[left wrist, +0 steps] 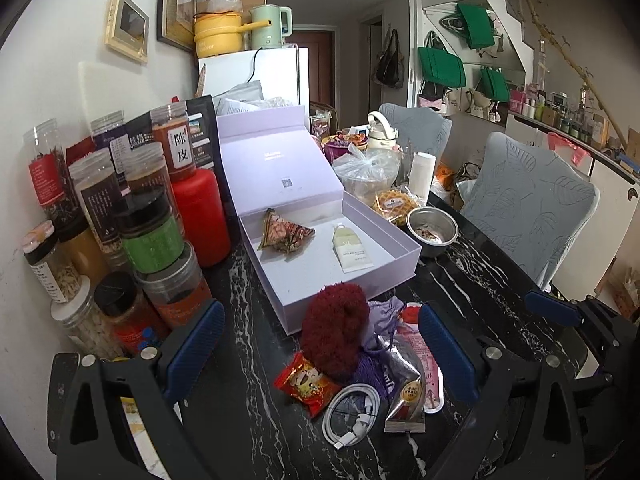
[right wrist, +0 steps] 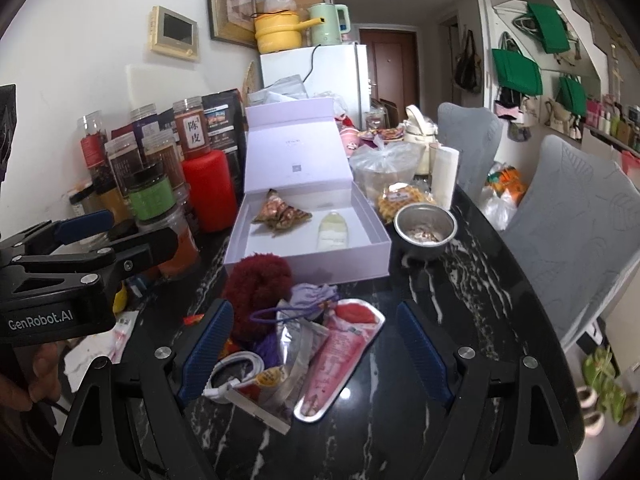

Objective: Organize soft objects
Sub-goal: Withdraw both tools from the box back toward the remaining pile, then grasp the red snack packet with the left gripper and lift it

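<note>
A pile lies on the black marble table before an open lilac box (left wrist: 400,240) (right wrist: 376,236): a dark red fluffy piece (left wrist: 336,332) (right wrist: 256,292), a lilac pouch (left wrist: 384,312) (right wrist: 312,296), a pink sachet (right wrist: 336,360), a red snack packet (left wrist: 306,386) and a white cable (left wrist: 352,412). Inside the box rest a patterned fabric triangle (left wrist: 286,232) (right wrist: 280,212) and a pale tube (left wrist: 352,252) (right wrist: 332,232). My left gripper (left wrist: 322,348) hangs open over the pile. My right gripper (right wrist: 316,356) is open over it too, holding nothing.
Several jars (left wrist: 148,232) and a red bottle (left wrist: 200,216) crowd the table's left side by the wall. A steel bowl (left wrist: 432,226) (right wrist: 424,232) and bagged food stand right of the box. Two grey chairs (left wrist: 528,208) line the right edge.
</note>
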Tool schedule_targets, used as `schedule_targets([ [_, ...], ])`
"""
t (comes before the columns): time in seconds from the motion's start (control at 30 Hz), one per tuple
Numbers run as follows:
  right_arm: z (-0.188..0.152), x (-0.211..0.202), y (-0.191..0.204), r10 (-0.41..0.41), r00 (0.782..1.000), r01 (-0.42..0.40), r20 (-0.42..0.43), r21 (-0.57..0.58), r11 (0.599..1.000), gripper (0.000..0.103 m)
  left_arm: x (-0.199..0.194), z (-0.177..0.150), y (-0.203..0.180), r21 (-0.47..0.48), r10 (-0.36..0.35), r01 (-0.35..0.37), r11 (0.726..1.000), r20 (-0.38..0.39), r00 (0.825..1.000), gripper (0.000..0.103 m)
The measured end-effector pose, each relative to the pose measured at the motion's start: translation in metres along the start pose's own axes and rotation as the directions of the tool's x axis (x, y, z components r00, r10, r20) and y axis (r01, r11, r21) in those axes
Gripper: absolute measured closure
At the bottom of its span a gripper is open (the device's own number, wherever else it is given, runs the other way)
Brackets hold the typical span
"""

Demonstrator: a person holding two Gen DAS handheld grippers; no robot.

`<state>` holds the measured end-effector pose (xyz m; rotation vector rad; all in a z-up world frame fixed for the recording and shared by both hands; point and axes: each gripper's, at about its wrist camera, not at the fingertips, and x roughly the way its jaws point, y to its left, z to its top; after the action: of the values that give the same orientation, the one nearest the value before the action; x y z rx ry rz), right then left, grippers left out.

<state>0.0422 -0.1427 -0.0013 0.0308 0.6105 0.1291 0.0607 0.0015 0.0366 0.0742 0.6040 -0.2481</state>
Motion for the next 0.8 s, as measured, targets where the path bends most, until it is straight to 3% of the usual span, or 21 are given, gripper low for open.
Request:
schedule_targets([
  [0.37,-0.03,0.025,0.001,0.033,0.997,-0.033,-0.07,0.001,0.999,0.018,0.025,-0.03,0.007,-0.016,0.002,-0.003,1.0,-0.067,0.998,0.004],
  [0.53,-0.039,0.038,-0.002,0.044,0.994,-0.043,-0.101,0.013,0.999,0.019,0.036,-0.046,0.015,-0.082,0.01,-0.016,0.996,-0.078,0.997,0.004],
  [0.8,-0.047,0.057,-0.009,0.063,0.988,-0.058,-0.144,0.034,0.998,0.018,0.065,-0.067,0.024,-0.134,0.012,-0.035,0.99,-0.17,0.985,0.004],
])
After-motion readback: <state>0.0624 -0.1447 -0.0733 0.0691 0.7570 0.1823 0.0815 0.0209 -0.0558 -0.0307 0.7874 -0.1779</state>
